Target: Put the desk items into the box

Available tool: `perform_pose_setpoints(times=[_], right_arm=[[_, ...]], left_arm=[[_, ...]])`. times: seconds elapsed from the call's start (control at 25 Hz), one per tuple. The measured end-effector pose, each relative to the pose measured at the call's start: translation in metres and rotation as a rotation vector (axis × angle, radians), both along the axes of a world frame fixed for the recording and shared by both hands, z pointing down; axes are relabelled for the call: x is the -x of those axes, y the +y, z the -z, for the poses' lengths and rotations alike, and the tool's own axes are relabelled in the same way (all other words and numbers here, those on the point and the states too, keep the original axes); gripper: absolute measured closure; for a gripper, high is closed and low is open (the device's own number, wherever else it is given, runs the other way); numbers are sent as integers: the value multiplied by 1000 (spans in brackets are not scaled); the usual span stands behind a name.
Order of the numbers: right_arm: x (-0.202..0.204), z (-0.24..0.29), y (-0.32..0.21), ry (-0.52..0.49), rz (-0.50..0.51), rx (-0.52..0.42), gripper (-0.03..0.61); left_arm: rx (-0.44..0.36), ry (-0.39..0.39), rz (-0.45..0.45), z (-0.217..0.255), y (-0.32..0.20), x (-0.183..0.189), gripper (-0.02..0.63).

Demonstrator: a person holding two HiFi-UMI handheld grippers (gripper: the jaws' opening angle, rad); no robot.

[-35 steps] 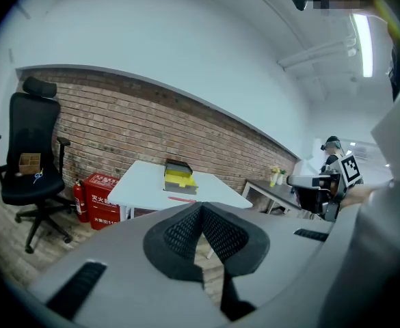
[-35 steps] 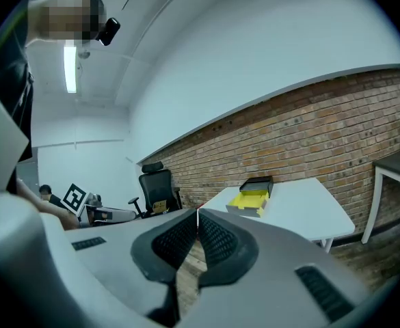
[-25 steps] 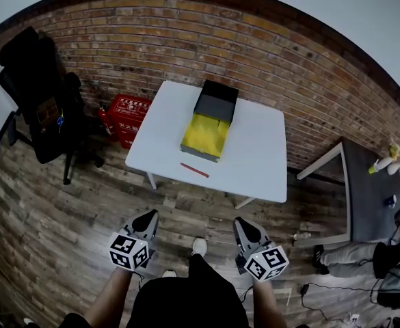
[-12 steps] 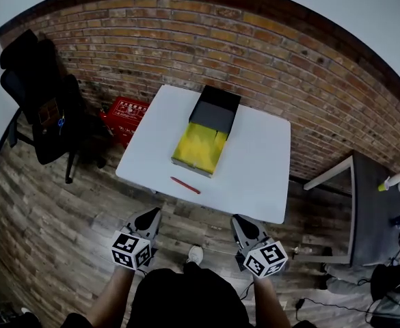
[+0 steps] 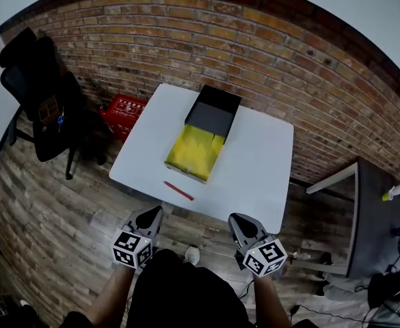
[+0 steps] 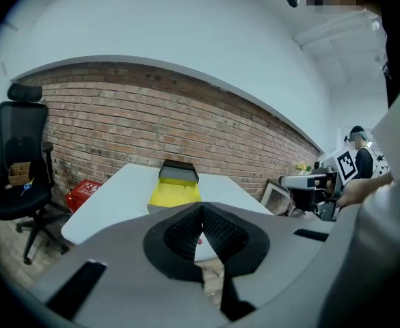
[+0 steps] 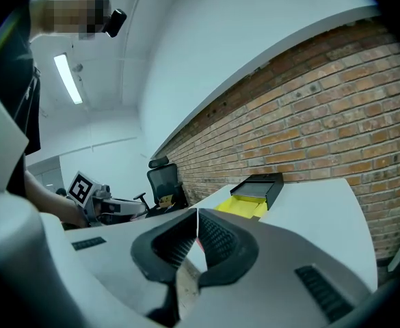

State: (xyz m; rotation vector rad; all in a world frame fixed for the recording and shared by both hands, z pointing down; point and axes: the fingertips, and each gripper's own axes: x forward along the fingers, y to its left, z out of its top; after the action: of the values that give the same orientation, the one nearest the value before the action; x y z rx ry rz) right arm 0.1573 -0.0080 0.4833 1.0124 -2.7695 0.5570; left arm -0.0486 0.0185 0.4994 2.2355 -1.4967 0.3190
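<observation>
This looks like an office or a studio room that is used for work. A bare brick wall [image 5: 186, 39] runs along the far side, and the floor [image 5: 56, 210] is of grey-brown wood planks. A black office chair [image 5: 39, 101] stands at the left near the wall, a plain white table [image 5: 254, 176] in the middle, and a grey desk [image 5: 381, 231] at the right. A red crate [image 5: 126, 111] sits on the floor beside the white table. A long tube lamp [image 7: 68, 78] lights the white ceiling.

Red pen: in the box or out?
Out. The pen lies on the table, just in front of the box on the near side, not touching it.
</observation>
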Motion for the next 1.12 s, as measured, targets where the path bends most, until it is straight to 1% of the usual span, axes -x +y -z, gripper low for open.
perform_pose_setpoints(times=[0.16,0.24,0.36,0.56,0.64,0.8,0.92,1.12], right_arm=[[4,-3,-7,-14,17,10,557],[7,-5,-9,-30,22,30,557],[15,-6,-12,-30,35,41,556],[27,-14,-22,18,42,32,556],[32,-20,-22,35,43,41,557],[45,-36,-26,78,52,63,557],[55,-41,-32,93,53,74,557],[73,-44,-50,113,45,77,557]], left_arm=[[5,-15,-2,-2,-11,1,600],[14,-37,-25,-6,-17,-1,600],[27,-98,-97,-15,-27,-6,600],[48,-253,-259,-44,-51,-13,600],[57,-294,-315,-55,-60,-16,598],[84,-333,-382,-74,-76,-17,598],[89,-351,-433,-82,-84,-20,600],[109,-402,-547,-104,-91,-20,600]])
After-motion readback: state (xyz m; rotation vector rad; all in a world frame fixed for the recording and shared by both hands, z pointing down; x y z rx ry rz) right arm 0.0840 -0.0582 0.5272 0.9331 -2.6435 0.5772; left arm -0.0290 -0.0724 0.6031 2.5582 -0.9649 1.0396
